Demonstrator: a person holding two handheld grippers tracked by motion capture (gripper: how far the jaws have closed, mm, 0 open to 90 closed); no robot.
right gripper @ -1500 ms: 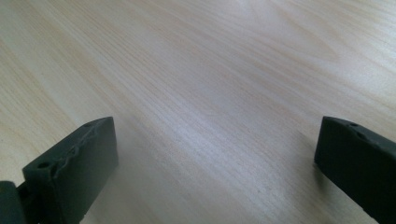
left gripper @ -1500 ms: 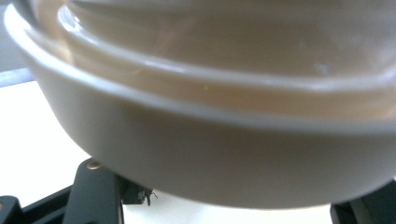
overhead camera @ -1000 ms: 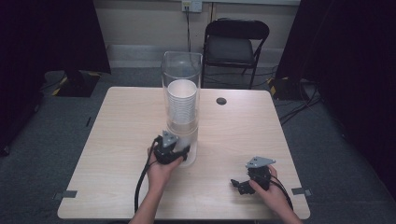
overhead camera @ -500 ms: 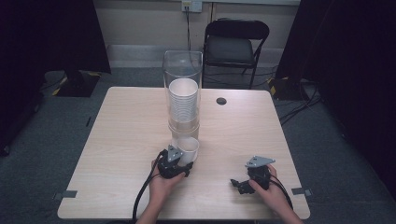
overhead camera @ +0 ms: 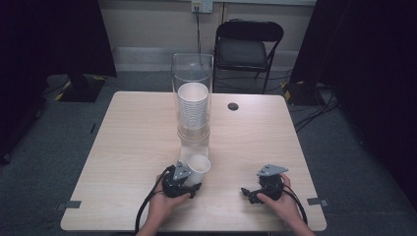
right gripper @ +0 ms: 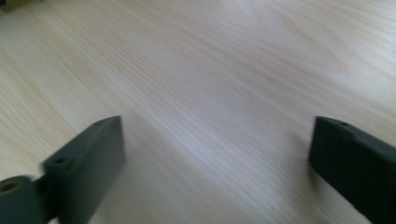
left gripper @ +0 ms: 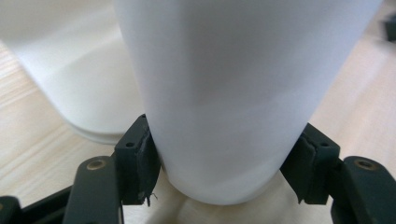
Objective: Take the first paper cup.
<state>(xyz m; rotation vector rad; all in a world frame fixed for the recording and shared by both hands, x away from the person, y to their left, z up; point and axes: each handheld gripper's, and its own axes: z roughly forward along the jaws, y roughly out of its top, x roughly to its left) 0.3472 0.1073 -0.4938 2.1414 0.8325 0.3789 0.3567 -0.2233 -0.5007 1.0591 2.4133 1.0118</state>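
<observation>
Near table edge: left gripper (overhead camera: 189, 178) clenched on paper cup (overhead camera: 198, 168)
Handling: light, crushable; grip low, gently
Right gripper (overhead camera: 255, 191): released, idle

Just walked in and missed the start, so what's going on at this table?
A person at the table works with a gripper in each hand. The left gripper is shut on a white paper cup, its jaws pressing the cup's sides just in front of a clear dispenser tube that holds a stack of cups. The right gripper rests on the table with its jaws open, holding nothing.
</observation>
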